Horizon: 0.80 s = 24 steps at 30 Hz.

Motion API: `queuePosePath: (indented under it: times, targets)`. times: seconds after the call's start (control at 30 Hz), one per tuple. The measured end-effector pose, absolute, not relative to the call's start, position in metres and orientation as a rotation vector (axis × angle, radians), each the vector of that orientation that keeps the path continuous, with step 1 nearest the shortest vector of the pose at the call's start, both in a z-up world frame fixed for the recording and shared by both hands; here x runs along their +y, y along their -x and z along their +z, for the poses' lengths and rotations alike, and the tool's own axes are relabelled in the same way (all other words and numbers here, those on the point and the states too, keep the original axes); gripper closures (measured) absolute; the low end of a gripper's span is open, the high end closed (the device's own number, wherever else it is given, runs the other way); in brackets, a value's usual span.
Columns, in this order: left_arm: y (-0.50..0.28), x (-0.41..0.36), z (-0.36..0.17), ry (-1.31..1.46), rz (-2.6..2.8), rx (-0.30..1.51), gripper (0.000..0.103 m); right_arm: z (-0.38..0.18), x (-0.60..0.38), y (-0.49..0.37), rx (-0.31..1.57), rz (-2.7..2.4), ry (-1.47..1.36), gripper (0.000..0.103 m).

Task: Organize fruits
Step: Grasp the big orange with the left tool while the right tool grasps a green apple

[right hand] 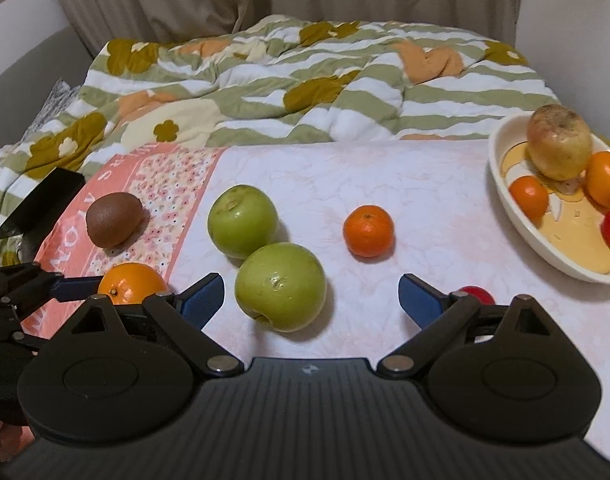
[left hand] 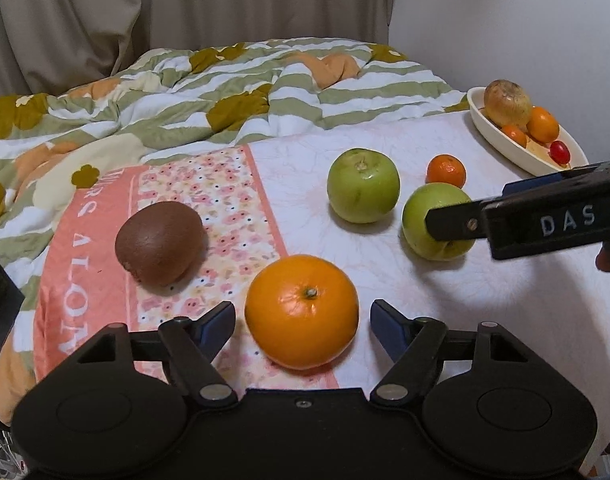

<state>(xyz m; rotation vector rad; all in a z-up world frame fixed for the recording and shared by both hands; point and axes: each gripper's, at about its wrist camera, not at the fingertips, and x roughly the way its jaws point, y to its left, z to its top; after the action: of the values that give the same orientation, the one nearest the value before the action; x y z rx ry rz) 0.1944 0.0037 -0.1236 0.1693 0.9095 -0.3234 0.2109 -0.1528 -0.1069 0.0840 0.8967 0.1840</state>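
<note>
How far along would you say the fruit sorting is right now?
Partly done: the dish already holds four fruits. In hand: the open left gripper straddles the big orange, the open right gripper straddles the near green apple. Left: the kiwi, far apple, small mandarin, red tomato.

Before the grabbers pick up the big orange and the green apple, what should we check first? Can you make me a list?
1. Big orange sits between the left gripper fingers: ok.
2. Left pads touching it: not ok, gaps show.
3. Near green apple sits between the right gripper fingers: ok.
4. Right pads touching it: not ok, wide open.
5. Bowl has free room: ok.
6. Small red fruit clear of the right finger: cannot tell.
</note>
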Motion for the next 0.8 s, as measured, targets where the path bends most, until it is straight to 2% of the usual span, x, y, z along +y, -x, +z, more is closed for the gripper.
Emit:
queuePosePath:
  times: [0.1,0.27,0.5,0.6,0.67,0.7,0.8]
  targets:
    - [-0.197,0.001,-0.126,-0.171,-0.31,0.919,0.039,-0.11,-0.149,-0.214,0.909,0.203,-0.078,0.0]
    - [-0.196,0.004,-0.125,-0.153,-0.303,0.922,0.039,-0.112,-0.146,-0.218,0.922,0.228,-0.076,0.0]
    - [-0.19,0.011,-0.125,-0.135,-0.274,0.932,0.04,-0.117,-0.143,-0.224,0.934,0.258,-0.069,0.014]
    - [-0.187,0.016,-0.124,-0.122,-0.268,0.934,0.04,-0.119,-0.141,-0.226,0.937,0.262,-0.063,0.017]
    - [-0.185,0.019,-0.124,-0.108,-0.264,0.937,0.04,-0.12,-0.139,-0.228,0.941,0.266,-0.059,0.022]
    - [-0.184,0.02,-0.123,-0.102,-0.26,0.937,0.04,-0.122,-0.138,-0.228,0.948,0.265,-0.052,0.031]
    - [-0.179,0.023,-0.12,-0.092,-0.253,0.931,0.04,-0.121,-0.135,-0.227,0.948,0.264,-0.028,0.031]
